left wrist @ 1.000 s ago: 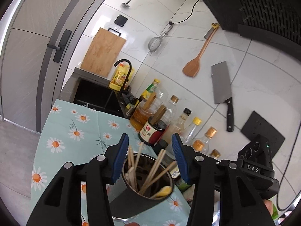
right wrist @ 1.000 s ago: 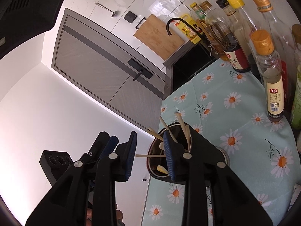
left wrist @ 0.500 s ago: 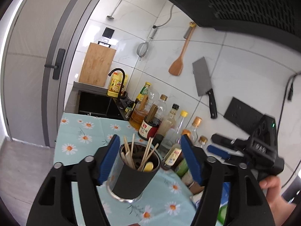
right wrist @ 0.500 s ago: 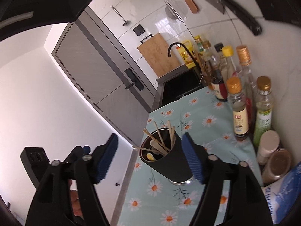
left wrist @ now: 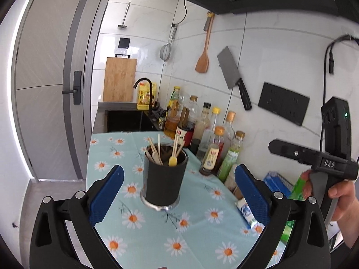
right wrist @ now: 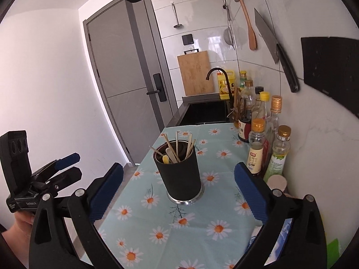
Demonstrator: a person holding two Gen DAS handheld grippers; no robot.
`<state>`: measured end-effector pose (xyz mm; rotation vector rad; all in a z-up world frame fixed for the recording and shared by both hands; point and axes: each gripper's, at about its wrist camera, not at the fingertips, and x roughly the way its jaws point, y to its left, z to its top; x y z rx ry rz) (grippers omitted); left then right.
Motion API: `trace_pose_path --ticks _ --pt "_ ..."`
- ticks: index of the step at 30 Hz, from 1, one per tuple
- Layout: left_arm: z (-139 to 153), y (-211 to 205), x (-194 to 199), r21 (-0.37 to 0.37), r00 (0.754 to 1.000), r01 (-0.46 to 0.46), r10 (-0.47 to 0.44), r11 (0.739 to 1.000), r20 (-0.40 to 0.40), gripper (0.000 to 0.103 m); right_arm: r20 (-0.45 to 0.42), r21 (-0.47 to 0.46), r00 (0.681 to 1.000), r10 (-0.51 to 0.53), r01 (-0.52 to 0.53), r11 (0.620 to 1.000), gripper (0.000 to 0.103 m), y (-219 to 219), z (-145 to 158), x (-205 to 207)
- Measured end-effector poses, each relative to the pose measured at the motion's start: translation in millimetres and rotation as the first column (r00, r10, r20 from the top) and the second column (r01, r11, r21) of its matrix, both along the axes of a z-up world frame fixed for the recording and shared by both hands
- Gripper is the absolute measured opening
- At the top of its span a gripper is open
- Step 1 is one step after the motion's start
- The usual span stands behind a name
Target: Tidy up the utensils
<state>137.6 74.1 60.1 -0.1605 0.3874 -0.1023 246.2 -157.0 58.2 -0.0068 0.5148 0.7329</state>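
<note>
A black utensil cup [left wrist: 163,183] [right wrist: 181,179] stands upright on the daisy-print tablecloth [left wrist: 139,219] [right wrist: 161,222]. It holds several wooden chopsticks [left wrist: 157,148] [right wrist: 177,145] and a yellow spoon [left wrist: 172,161]. My left gripper [left wrist: 178,169] is back from the cup, its jaws opening wide, and the blue pads [left wrist: 107,190] touch nothing. My right gripper [right wrist: 178,167] is likewise back from the cup with jaws opening and nothing held. Each gripper also shows in the other view, held by a hand: the right gripper [left wrist: 314,159] and the left gripper [right wrist: 56,174].
Several sauce and oil bottles [left wrist: 213,143] [right wrist: 260,139] line the tiled wall on the right. Packets [left wrist: 246,210] lie near them. Beyond the cloth are a black sink [right wrist: 206,112] and faucet [left wrist: 145,89]. A cleaver [left wrist: 233,78] and wooden spatula [left wrist: 203,60] hang on the wall. The counter drops off at the left.
Both grippers drew back from the cup and their jaws spread from around its rim to wide apart. Both views rolled to nearly upright. The cup stayed standing on the cloth.
</note>
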Motion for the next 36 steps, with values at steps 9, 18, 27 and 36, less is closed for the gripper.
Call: trace_pose_path --ticks 9,18,27,36 --pt "-18 -28 -20 0.036 0.997 -0.042 0.044 0.998 -0.065 0.097 -0.005 -0.052 0.999 0.052 -0.052 0.997 0.098 -26 -24 -23" --pt "-58 -56 -42 0.076 0.986 -0.080 0.090 0.994 -0.142 0.097 -0.009 -0.102 0.995 0.096 -0.096 0.990 0.098 -42 -66 -41" --pt "-87 -58 -71 0.023 0.977 -0.097 0.100 0.995 -0.186 0.097 -0.052 -0.113 0.992 0.111 -0.117 0.987 0.098 -51 -102 -52" --pt "-96 -67 -83 0.056 0.978 -0.091 0.100 0.994 -0.185 0.097 -0.051 -0.150 0.992 0.118 -0.125 0.981 0.098 -53 -114 -64"
